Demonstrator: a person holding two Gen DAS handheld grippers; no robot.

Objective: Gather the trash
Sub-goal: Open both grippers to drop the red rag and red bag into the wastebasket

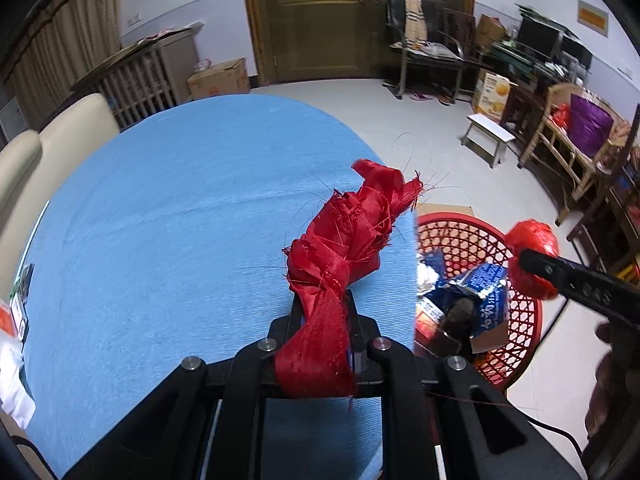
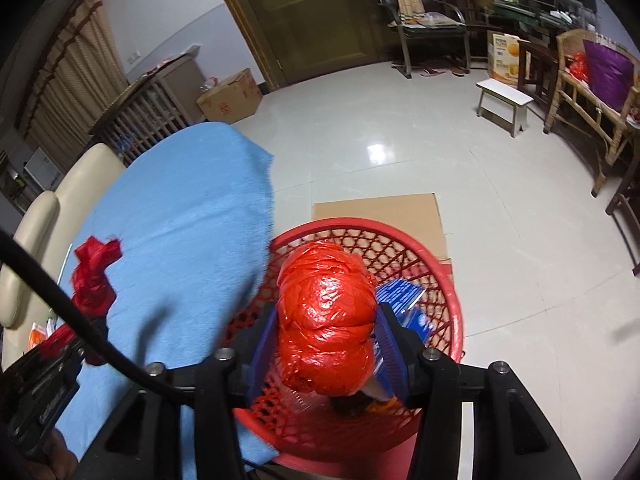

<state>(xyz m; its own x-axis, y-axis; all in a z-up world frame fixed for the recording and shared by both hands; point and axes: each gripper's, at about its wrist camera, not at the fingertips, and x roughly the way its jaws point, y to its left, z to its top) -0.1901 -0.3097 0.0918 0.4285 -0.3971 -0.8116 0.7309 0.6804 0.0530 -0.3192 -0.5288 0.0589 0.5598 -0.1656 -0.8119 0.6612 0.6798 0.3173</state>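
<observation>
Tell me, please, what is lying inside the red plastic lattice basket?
Inside the red plastic lattice basket: a crumpled blue printed carton and silvery foil scraps. What lies deeper is covered by them.

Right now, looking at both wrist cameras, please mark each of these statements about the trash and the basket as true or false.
1. The left gripper holds a strip of red cloth. True.
2. The red basket is empty. False: a blue wrapper and other trash lie inside.
3. The red plastic bundle sits between the right gripper fingers, above the basket. True.
4. The basket stands on the blue tablecloth. False: it stands on the floor beside the table.
</observation>
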